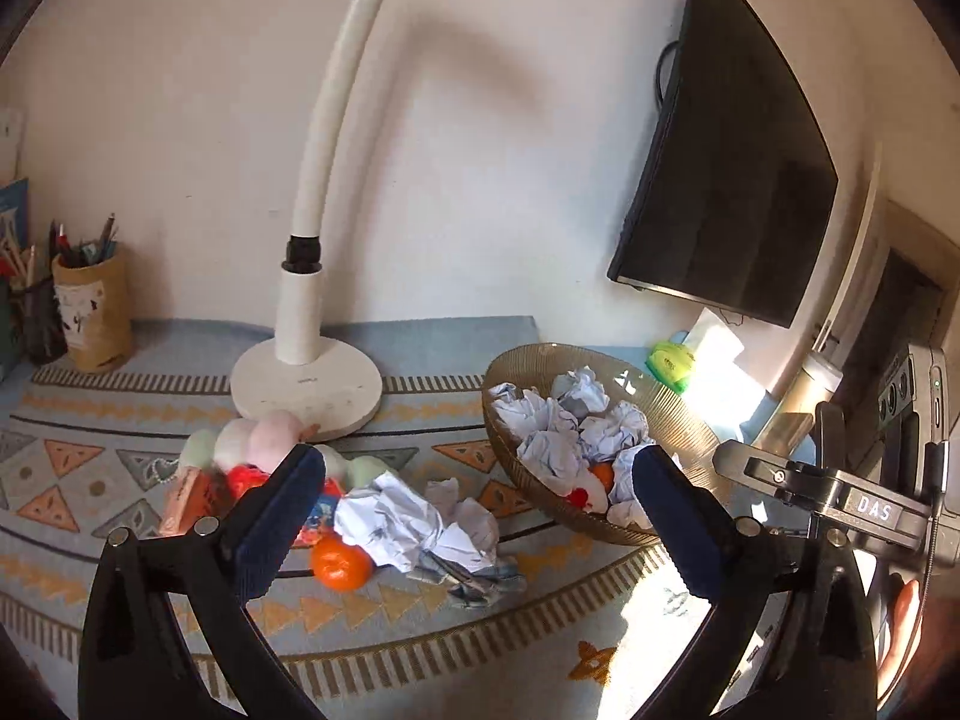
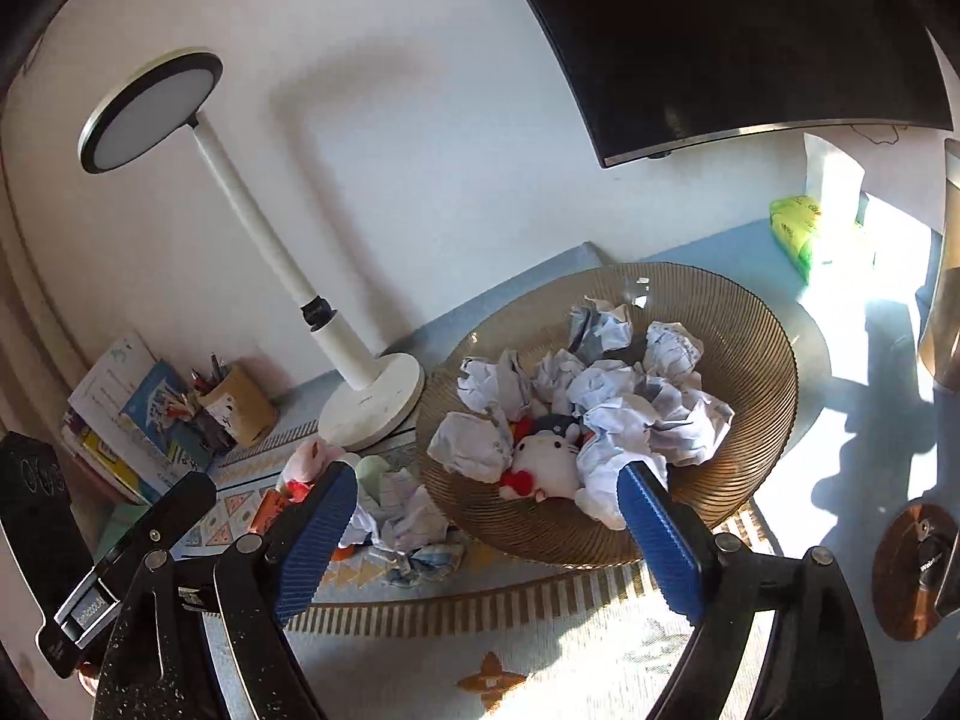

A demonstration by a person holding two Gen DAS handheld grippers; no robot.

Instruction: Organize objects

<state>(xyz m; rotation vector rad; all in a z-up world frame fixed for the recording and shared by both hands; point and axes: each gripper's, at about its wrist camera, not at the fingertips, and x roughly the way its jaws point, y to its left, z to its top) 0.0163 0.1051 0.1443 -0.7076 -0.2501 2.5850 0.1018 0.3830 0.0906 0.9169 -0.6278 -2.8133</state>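
Paper balls (image 2: pixel 606 396) half bury plush cat (image 2: pixel 543 465) in bowl (image 2: pixel 762 354).

The right tongs (image 2: pixel 483 501) are wide open and empty. Just past them, a brown bowl (image 2: pixel 756 324) holds paper balls (image 2: pixel 606 387) and a white plush cat (image 2: pixel 546 465).

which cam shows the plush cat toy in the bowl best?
Right wrist: the white plush cat toy lies face-up among crumpled paper in the ribbed bowl. Left wrist shows only a white and red sliver behind paper.
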